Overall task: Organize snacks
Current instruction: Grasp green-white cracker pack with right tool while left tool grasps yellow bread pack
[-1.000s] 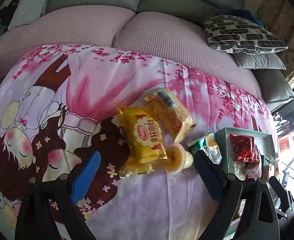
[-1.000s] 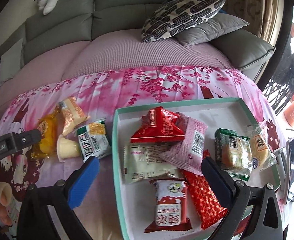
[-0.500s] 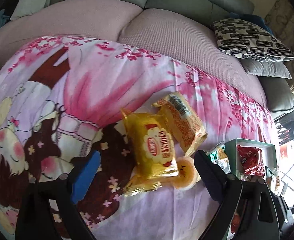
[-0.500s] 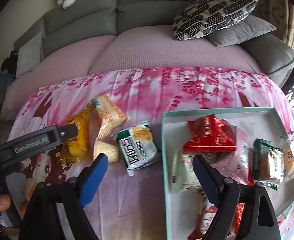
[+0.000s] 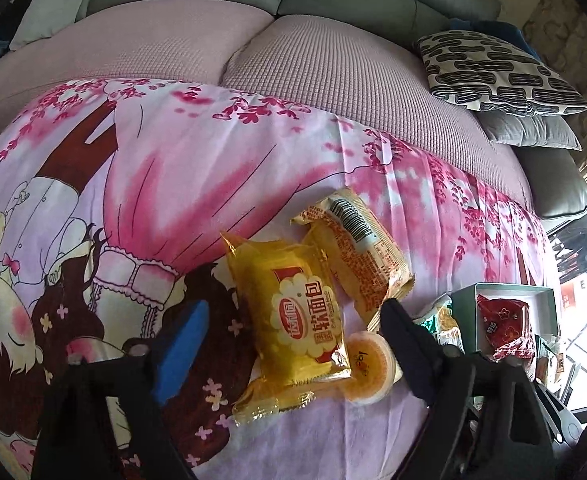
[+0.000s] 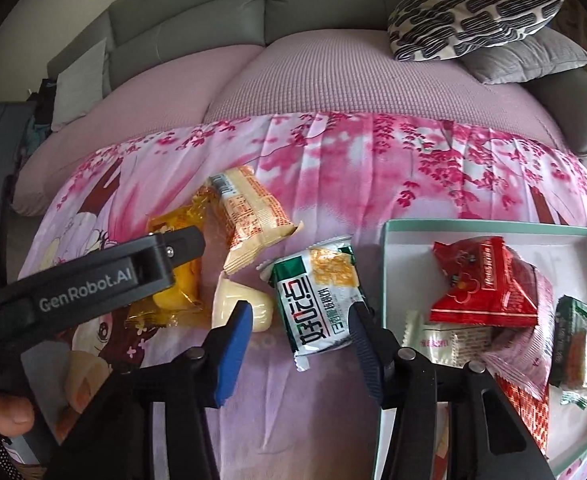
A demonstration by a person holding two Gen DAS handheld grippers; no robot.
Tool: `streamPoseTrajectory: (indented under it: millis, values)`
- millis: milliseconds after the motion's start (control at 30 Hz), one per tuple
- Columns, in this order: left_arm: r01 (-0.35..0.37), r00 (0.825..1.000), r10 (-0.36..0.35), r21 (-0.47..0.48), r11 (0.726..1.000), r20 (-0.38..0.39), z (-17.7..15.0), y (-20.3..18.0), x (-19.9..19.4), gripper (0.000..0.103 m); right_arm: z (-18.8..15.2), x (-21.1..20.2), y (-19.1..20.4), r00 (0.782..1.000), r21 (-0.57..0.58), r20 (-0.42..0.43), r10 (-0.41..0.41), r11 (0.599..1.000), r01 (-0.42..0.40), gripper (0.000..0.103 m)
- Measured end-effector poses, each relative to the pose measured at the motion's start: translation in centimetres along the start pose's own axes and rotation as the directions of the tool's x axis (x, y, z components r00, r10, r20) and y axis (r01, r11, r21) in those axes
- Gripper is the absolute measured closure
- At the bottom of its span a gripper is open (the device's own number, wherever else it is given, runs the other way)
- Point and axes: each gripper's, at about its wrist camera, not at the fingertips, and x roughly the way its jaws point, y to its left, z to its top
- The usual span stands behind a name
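On the pink printed cloth (image 5: 213, 184) lie a yellow bread packet (image 5: 297, 312), an orange-and-cream packet (image 5: 357, 248), a jelly cup (image 5: 369, 372) and a green-and-white packet (image 6: 317, 300). My left gripper (image 5: 293, 320) hangs over the yellow packet. Its jaws are closing with the packet between them, and the pads are clear of it. My right gripper (image 6: 299, 320) straddles the green-and-white packet. Its jaws are closing too, and I see no pad pressing on the wrapper. The mint tray (image 6: 485, 226) at right holds a red packet (image 6: 485, 280) and several others.
A pink-covered sofa seat (image 6: 333, 80) lies behind the cloth, with a black-and-white patterned pillow (image 6: 469, 16) on grey cushions at right. One finger of the left gripper (image 6: 181, 246) crosses the right wrist view. A person's hand (image 6: 9, 412) shows at lower left.
My right gripper has swung left from over the tray to over the green-and-white packet, and its jaws have narrowed a lot. My left gripper has come closer to the yellow packet with slightly narrower jaws.
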Motion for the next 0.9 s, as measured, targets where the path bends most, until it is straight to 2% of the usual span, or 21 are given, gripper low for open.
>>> streamPoseTrajectory:
  millis: [67, 133, 400, 533, 900]
  values:
    - [0.003, 1.0, -0.003, -0.001, 1.0, -0.005, 0.0, 0.0, 0.3, 0.02, 0.1, 0.5, 0.1, 1.0, -0.007, -0.005, 0.0, 1.0, -0.001, 0.05]
    - [0.006, 1.0, -0.006, 0.001, 1.0, -0.007, 0.0, 0.0, 0.5, 0.03, 0.3, 0.9, 0.2, 1.0, -0.011, -0.012, 0.0, 1.0, 0.0, 0.053]
    - [0.005, 1.0, -0.005, -0.004, 1.0, -0.016, -0.1, 0.4, 1.5, 0.051, 1.3, 2.1, -0.2, 1.0, -0.01, -0.019, -0.01, 1.0, 0.01, 0.054]
    - [0.01, 1.0, -0.01, -0.013, 1.0, -0.012, 0.0, 0.7, 1.7, 0.057, 1.7, 2.5, -0.6, 1.0, 0.001, -0.015, -0.008, 1.0, 0.008, 0.054]
    - [-0.009, 1.0, 0.009, 0.011, 1.0, -0.021, 0.0, 0.1, 1.8, 0.059, 2.2, 3.0, -1.9, 1.0, 0.048, -0.002, 0.032, 0.998, -0.031, 0.053]
